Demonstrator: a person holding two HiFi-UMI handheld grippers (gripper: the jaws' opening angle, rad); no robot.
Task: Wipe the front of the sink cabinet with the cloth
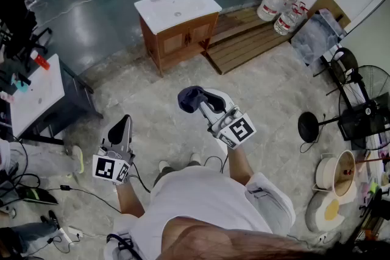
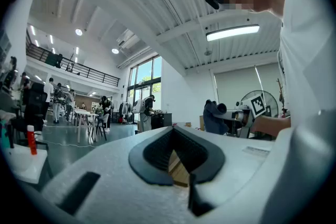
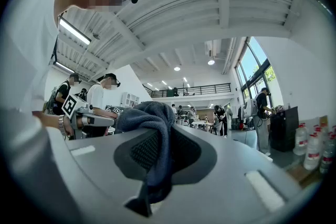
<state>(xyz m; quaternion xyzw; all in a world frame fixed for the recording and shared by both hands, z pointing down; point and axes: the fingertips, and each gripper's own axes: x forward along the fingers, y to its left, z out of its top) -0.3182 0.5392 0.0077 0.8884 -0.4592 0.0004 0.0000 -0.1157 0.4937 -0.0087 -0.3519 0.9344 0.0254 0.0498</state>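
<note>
The sink cabinet [image 1: 178, 38] is wooden with two front doors, a white basin top and a dark tap. It stands well ahead of me, across bare floor. My right gripper [image 1: 201, 101] is raised at chest height and shut on a dark blue cloth [image 1: 189, 98]. In the right gripper view the cloth [image 3: 152, 134] bunches over the tips of the right gripper [image 3: 157, 157] and hangs down between the pads. My left gripper [image 1: 122, 128] is held lower at the left, shut with nothing in it. The left gripper view looks out along the left gripper [image 2: 176, 157] across the hall.
A wooden pallet [image 1: 244, 39] lies right of the cabinet, with several water jugs [image 1: 274, 2] behind it. A white table [image 1: 33, 94] on a dark frame stands at the left. A fan [image 1: 372, 79], a black stand base [image 1: 311, 126] and floor cables [image 1: 67, 189] lie around me.
</note>
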